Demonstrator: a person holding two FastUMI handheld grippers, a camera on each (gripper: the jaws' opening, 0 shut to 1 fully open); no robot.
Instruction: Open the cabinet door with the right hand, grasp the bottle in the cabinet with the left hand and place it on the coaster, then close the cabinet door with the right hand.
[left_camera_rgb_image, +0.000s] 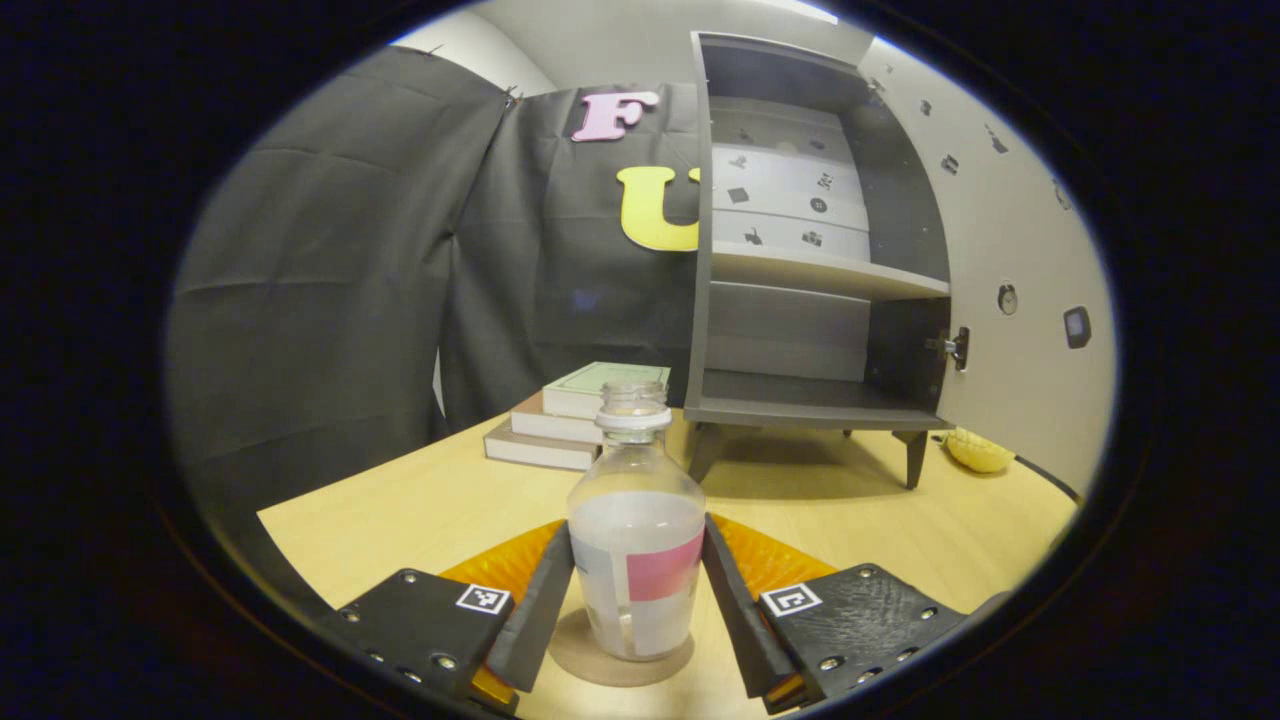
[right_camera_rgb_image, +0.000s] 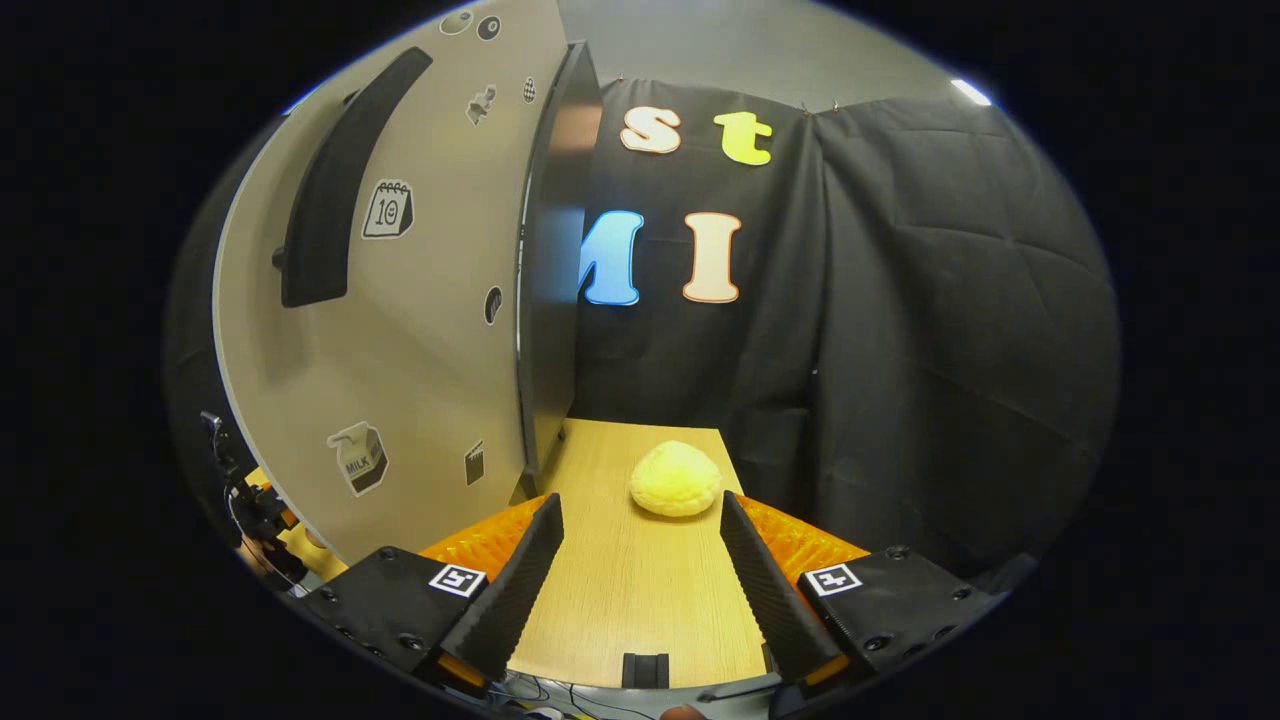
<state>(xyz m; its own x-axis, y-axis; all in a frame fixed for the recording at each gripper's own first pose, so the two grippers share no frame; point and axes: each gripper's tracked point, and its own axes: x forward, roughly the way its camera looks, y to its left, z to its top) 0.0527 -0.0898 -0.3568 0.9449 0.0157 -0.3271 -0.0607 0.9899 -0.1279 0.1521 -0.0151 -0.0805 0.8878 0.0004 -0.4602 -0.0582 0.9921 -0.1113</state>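
1. In the left gripper view, my left gripper sat low over the pale wooden table, its two fingers flanking the clear plastic bottle with a white neck ring and pink-and-white label. The fingers lay right against the bottle's sides, though I could not tell whether both truly pressed on it.
2. The bottle stood upright on the round brown coaster.
3. Behind it, the dark grey cabinet stood with its pale door swung wide and its bottom shelf bare. A stack of three books lay to the cabinet's left.
4. In the right gripper view, my right gripper hung spread wide, gripping nothing, over the table.
5. The door, with its long dark handle, stood just to its left, and a lumpy yellow bun-shaped object rested ahead.
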